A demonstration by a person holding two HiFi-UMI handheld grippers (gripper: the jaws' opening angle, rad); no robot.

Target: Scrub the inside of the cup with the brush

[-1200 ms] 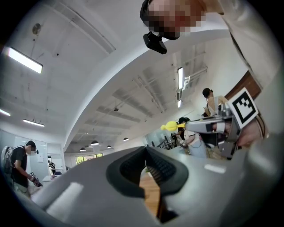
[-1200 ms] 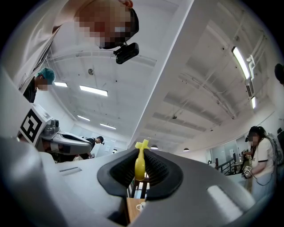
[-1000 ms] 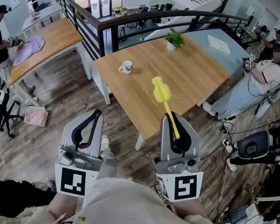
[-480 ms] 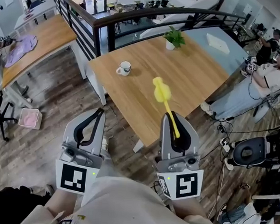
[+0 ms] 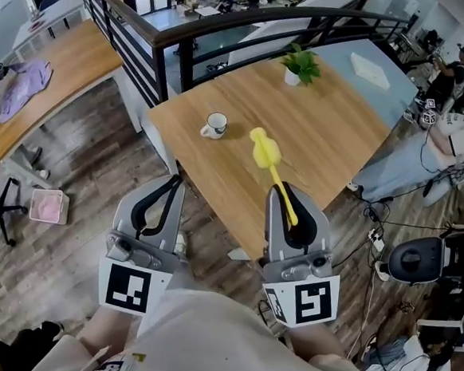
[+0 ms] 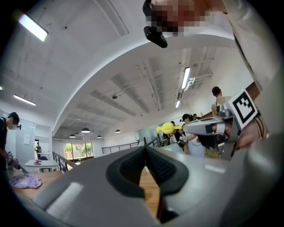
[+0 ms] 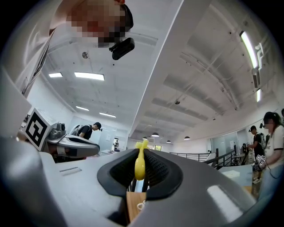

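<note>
A white cup (image 5: 215, 126) with a dark print stands on the wooden table (image 5: 325, 124), near its left corner. My right gripper (image 5: 292, 195) is shut on the handle of a yellow brush (image 5: 268, 155), whose head sticks out forward over the table's near edge, to the right of the cup. In the right gripper view the brush (image 7: 140, 162) stands between the pads, and the cup (image 7: 141, 205) peeks out low between the jaws. My left gripper (image 5: 170, 185) is shut with nothing in it, over the floor short of the table. The left gripper view shows the brush (image 6: 167, 128) at the right.
A small potted plant (image 5: 299, 66) and a white flat object (image 5: 369, 70) lie at the table's far end. A black railing (image 5: 228, 32) runs behind it. A person (image 5: 451, 146) stands at the right of the table; cables and a black machine (image 5: 434, 261) lie on the floor there.
Both grippers and my view have moved forward toward the table; the table and cup now lie closer. The brush stays held in the right gripper.
</note>
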